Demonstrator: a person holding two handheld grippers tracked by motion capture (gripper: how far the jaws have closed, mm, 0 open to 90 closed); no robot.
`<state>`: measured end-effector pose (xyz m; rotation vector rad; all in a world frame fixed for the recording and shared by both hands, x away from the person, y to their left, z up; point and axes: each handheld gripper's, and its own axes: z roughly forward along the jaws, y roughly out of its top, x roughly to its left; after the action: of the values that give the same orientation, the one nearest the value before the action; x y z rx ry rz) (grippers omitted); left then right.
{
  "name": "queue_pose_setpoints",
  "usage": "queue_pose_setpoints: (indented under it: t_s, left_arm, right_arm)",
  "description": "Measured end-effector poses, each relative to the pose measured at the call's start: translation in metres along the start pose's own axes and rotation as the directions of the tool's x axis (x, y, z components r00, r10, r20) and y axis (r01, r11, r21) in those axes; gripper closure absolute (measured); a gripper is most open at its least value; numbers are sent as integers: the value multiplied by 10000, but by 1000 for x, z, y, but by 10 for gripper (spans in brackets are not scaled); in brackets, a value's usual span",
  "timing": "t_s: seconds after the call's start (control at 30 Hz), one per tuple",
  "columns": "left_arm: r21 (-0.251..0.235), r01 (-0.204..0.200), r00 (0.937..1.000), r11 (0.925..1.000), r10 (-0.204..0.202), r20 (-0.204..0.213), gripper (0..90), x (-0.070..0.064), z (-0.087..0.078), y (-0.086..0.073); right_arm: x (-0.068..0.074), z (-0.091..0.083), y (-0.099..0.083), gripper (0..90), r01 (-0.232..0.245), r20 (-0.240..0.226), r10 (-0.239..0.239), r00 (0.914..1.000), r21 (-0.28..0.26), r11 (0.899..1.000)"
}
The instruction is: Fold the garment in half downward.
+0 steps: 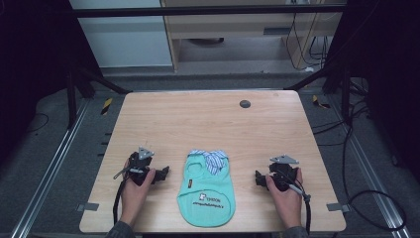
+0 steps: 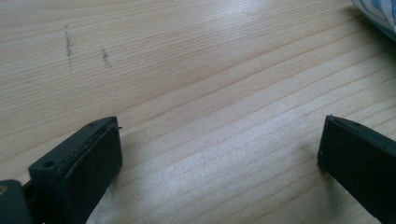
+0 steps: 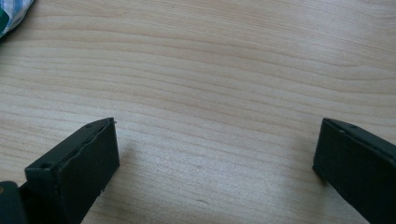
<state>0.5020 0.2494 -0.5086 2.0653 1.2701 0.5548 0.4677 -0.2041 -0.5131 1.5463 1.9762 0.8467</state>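
A small mint-green garment (image 1: pixel 207 191) with a blue-and-white striped collar and a printed patch lies flat near the table's front edge, between my two hands. My left gripper (image 1: pixel 166 172) rests on the wood just left of it, jaws wide apart and pointing toward it, with bare wood between them (image 2: pixel 219 144). My right gripper (image 1: pixel 257 177) sits to the garment's right, jaws also spread over bare wood (image 3: pixel 215 144). A corner of the striped collar (image 2: pixel 378 14) peeks in at the top right of the left gripper view, and at the top left (image 3: pixel 11 16) of the right gripper view.
The light wooden table (image 1: pixel 208 124) has a dark round grommet (image 1: pixel 244 103) near its far edge. Black frame struts stand at both far corners. Cables trail from each gripper over the front edge, and more lie on the floor to the right.
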Motion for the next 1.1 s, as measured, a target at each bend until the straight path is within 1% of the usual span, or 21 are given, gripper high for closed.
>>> queue_pose_setpoints:
  t_s: [0.03,0.07,0.13,0.33,0.4,0.43,0.47,0.63,0.67,0.73,0.9,0.97,1.03,1.07,1.1]
  left_arm:
    - [0,0,10000,10000,0,0,0,0,0,0]
    - [7,86,9999,10000,-86,-78,0,-1,-2,-1]
    - [33,91,9999,10000,-91,-105,0,-2,-3,-2]
    - [2,85,9999,10000,-85,-57,0,-3,-6,-6]
    - [12,34,10000,10000,-34,13,0,-3,-7,-6]
    - [7,-23,10000,10000,23,61,0,-3,-7,-7]
    - [6,-70,9999,10000,70,82,0,-3,-8,-7]
    - [-34,-166,9997,9999,167,187,8,-2,-9,-9]
    - [-85,-282,9994,9996,283,189,8,-2,-10,-9]
    - [-124,-344,9991,9993,347,237,17,-1,-10,-9]
    - [-93,-381,9987,9992,384,343,16,0,-10,-9]
    - [-138,-336,9984,9993,341,442,29,-1,-11,-9]
    - [-187,-395,9980,9990,404,495,48,-1,-11,-8]
    - [-295,-408,9957,9987,431,824,50,-2,-13,-5]
    - [-455,-317,9940,9985,363,1036,49,-3,-14,-3]
  right_arm:
    - [1,0,0,3,3,-11,-3,10000,1,10000]
    - [1,-1,-1,3,12,-9,-12,10000,6,10000]
    - [2,-1,-1,3,-7,-24,7,10000,1,10000]
    - [5,-3,-3,4,81,-118,-80,9999,16,10000]
    - [6,-3,-3,4,154,-165,-155,9997,-16,9999]
    - [7,-4,-4,4,109,-177,-109,9998,8,9999]
    - [7,-4,-4,5,226,-242,-226,9995,-9,9997]
    - [8,-4,-4,5,226,-298,-226,9993,5,9997]
    - [8,-4,-4,6,223,-303,-222,9993,7,9998]
    - [9,-5,-4,7,283,-425,-284,9987,-12,9996]
    - [8,-5,-4,11,316,-401,-317,9987,-27,9995]
    - [9,-5,-5,18,303,-376,-303,9988,-21,9995]
    - [10,-5,-5,34,298,-349,-300,9989,-52,9995]
    - [12,-7,-3,113,411,-395,-414,9984,-91,9991]
    - [14,-7,-2,135,419,-486,-422,9979,-68,9991]
